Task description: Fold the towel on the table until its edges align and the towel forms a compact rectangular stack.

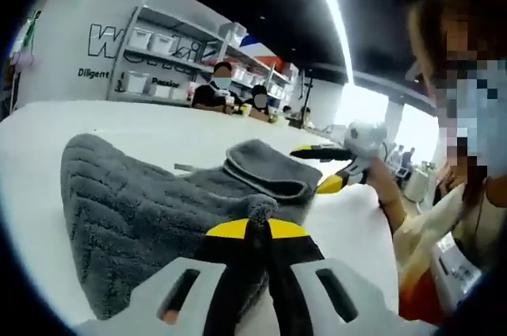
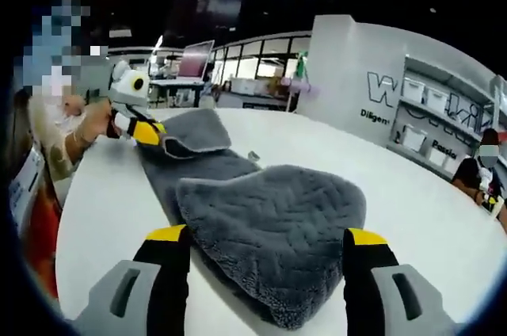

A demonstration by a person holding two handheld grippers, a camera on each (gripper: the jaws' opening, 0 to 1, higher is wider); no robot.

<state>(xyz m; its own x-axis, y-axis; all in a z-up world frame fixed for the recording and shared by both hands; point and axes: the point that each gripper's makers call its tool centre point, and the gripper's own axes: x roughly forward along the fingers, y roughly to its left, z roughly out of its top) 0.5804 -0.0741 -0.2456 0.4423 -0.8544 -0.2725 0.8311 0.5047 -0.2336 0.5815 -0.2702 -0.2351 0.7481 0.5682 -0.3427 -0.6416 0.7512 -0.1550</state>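
Half done, I reckon: towel (image 2: 269, 225) on desk (image 1: 158, 126), ends flopped inward, edges uneven. Left hand-held gripper (image 1: 255, 225) pinches a corner; right hand-held gripper (image 2: 268, 242) wide, straddling other end. Squaring-up left.

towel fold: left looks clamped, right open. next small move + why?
Probably close the right gripper on the towel edge lying between its open jaws. The left gripper is already shut on its corner, so both corners would then be held for carrying the fold across the table.
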